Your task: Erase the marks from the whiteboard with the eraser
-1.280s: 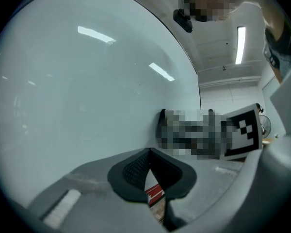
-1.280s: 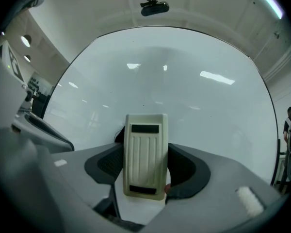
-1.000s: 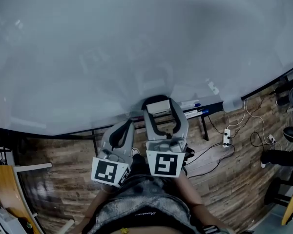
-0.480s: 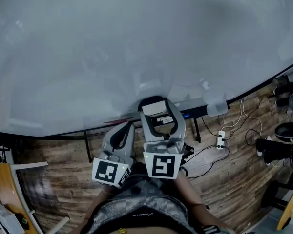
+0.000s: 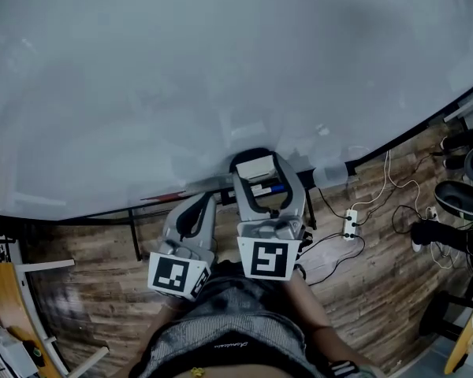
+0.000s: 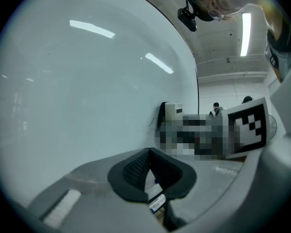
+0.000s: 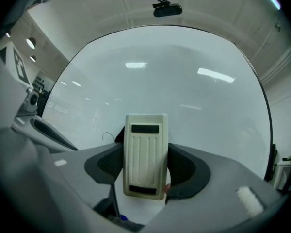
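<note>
Clamps the cream eraser (image 7: 145, 149) upright between the dark pads of the right hand-held gripper (image 5: 262, 178), jaws pressed against its two long sides, ribbed back toward the camera. Puts it at the lower middle of the head view, over the bottom edge of the whiteboard (image 5: 221, 69); cannot tell whether the far face touches the board. Shows it in the right gripper view at centre frame, with the pale board filling everything behind and streaks of ceiling light reflected across it.

Keeps the left hand-held gripper (image 6: 149, 168) just beside the right one, lower and to the left of it in the head view, pad tips touching and nothing gripped; leaves only a narrow wedge-shaped gap behind the tips, with a blue-marked pen visible through it.

Carries a marker cube (image 5: 270, 260) on the right gripper and another (image 5: 176, 276) on the left, both near the bottom centre, just above a striped garment (image 5: 221, 341).

Places a blue marker (image 5: 274, 188) on the ledge under the board, right behind the right jaws. Further out, at lower right, sets a white power strip (image 5: 348, 224) with trailing cables on the wooden floor (image 5: 87, 290).
</note>
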Motion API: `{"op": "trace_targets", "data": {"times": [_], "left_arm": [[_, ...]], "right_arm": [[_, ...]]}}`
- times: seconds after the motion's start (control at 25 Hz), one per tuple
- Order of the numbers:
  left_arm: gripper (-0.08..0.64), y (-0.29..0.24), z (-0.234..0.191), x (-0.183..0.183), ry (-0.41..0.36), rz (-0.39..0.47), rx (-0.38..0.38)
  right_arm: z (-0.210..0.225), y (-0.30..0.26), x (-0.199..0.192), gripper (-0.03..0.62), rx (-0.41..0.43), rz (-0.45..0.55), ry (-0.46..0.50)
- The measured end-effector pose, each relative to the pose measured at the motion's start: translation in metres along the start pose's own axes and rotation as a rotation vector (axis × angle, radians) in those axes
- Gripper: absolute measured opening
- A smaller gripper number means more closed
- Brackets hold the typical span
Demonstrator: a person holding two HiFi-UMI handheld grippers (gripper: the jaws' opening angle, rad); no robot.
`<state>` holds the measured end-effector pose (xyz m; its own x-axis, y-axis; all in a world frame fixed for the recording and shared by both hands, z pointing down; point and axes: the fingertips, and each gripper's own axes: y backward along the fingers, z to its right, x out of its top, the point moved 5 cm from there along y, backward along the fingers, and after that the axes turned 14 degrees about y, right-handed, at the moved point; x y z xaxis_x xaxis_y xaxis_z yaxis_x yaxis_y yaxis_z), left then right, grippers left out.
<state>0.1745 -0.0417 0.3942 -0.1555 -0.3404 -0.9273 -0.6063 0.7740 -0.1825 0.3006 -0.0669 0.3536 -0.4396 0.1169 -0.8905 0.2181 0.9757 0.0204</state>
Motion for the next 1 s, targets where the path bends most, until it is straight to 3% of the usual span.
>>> {"op": "trace_targets", "data": {"times": [0.36,0.8,1.0], "left_arm": [[0.003,-0.022,0.041,-0.013,0.022,0.003,0.006],[0.003,-0.031,0.062,-0.015,0.024,0.037,0.055],[0.003,-0.039,0.067,-0.016,0.03,0.047,0.066]], "right_arm": [[0.072,0.012,-0.041,0.267,-0.053,-0.048,0.026],[0.104,0.019,-0.063,0.267,-0.017,-0.058,0.064],[0.118,0.021,-0.075,0.265,-0.021,-0.055,0.024]]}}
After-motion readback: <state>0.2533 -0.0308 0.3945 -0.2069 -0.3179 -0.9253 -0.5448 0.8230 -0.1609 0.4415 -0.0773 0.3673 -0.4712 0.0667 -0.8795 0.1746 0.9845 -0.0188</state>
